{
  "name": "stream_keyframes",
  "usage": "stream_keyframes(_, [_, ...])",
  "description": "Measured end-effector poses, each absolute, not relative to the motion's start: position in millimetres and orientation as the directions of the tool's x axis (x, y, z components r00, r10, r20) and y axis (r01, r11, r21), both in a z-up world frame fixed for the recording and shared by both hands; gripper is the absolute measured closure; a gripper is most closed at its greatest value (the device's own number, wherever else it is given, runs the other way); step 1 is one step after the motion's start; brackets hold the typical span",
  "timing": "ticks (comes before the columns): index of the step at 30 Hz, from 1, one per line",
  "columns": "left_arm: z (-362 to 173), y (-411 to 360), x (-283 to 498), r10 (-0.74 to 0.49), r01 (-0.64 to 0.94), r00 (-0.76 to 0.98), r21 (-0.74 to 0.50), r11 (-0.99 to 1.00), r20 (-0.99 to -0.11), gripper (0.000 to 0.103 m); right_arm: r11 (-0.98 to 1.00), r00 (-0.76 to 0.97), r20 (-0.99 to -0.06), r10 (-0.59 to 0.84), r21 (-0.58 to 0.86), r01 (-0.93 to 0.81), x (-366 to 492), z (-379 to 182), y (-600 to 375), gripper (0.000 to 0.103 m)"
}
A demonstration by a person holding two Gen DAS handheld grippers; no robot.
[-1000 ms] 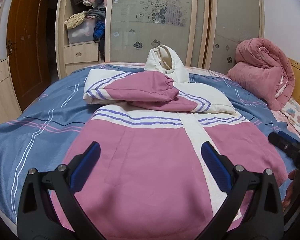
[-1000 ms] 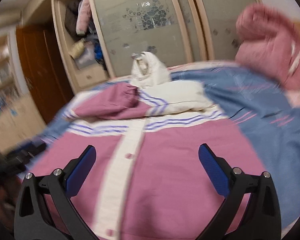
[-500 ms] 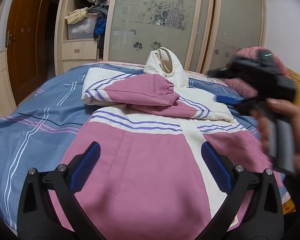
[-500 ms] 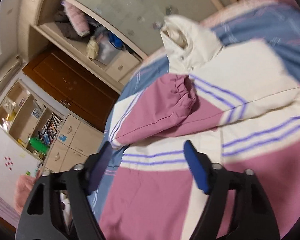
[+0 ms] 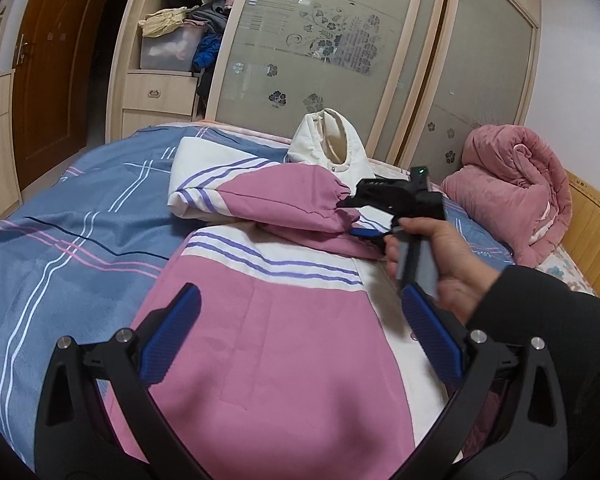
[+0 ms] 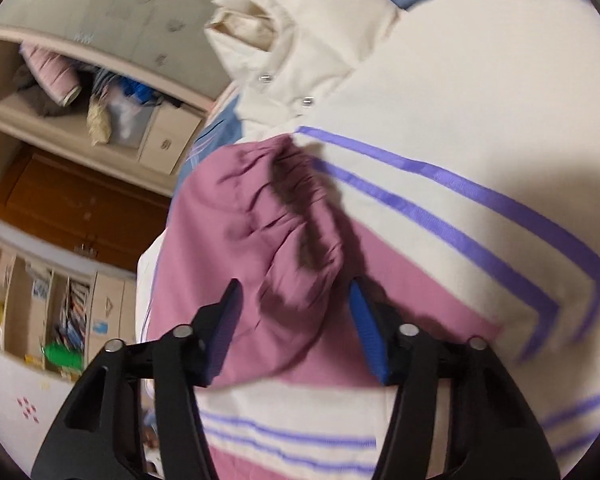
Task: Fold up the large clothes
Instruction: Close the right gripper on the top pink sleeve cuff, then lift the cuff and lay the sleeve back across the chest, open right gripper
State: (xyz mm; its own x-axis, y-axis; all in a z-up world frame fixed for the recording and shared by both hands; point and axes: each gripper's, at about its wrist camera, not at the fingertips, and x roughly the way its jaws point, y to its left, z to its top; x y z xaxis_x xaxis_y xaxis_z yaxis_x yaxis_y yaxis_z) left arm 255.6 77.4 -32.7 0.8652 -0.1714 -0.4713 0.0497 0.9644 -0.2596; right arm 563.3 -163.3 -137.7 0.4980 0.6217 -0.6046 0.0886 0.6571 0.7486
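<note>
Left hand-held gripper (image 5: 298,332) spread apart, hovering over pink and white jacket (image 5: 276,344) laid across blue bed (image 5: 60,240). At two o'clock, right hand-held gripper (image 6: 292,320) closing around pink sleeve cuff (image 6: 272,216), pads not yet pressing.

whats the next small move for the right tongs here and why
Probably finish closing on the pink sleeve cuff. The right tongs are closing with the gathered cuff already between the blue pads, which do not clearly pinch it yet. The left tongs hang open above the jacket, so the right ones act alone.
</note>
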Motion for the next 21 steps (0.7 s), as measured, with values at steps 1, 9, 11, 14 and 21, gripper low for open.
stream_keyframes(1, [-32,78,256,-0.171,0.051,0.867,-0.257,0.965,-0.469,0.002,0.645,0.498,-0.598,0.628,0.758,0.096,568,-142,-162,0.055])
stream_keyframes(9, [-31,80,259,-0.173,0.05,0.87,-0.266,0.963,-0.461,0.002,0.691,0.55,-0.583,0.598,0.723,0.015,580,-113,-127,0.087])
stream_keyframes(11, [-31,79,258,-0.18,0.058,0.871,-0.267,0.962,-0.458,0.002,0.705,0.574,-0.565,0.593,0.709,-0.031,580,-91,-121,0.088])
stream_keyframes(14, [-32,78,259,-0.181,0.061,0.869,-0.262,0.963,-0.461,0.002,0.724,0.613,-0.521,0.593,0.679,-0.122,577,-36,-115,0.088])
stream_keyframes(21, [-36,67,260,-0.2,0.081,0.859,-0.26,0.962,-0.472,0.002,0.761,0.715,-0.411,0.565,0.594,-0.26,561,92,-137,0.088])
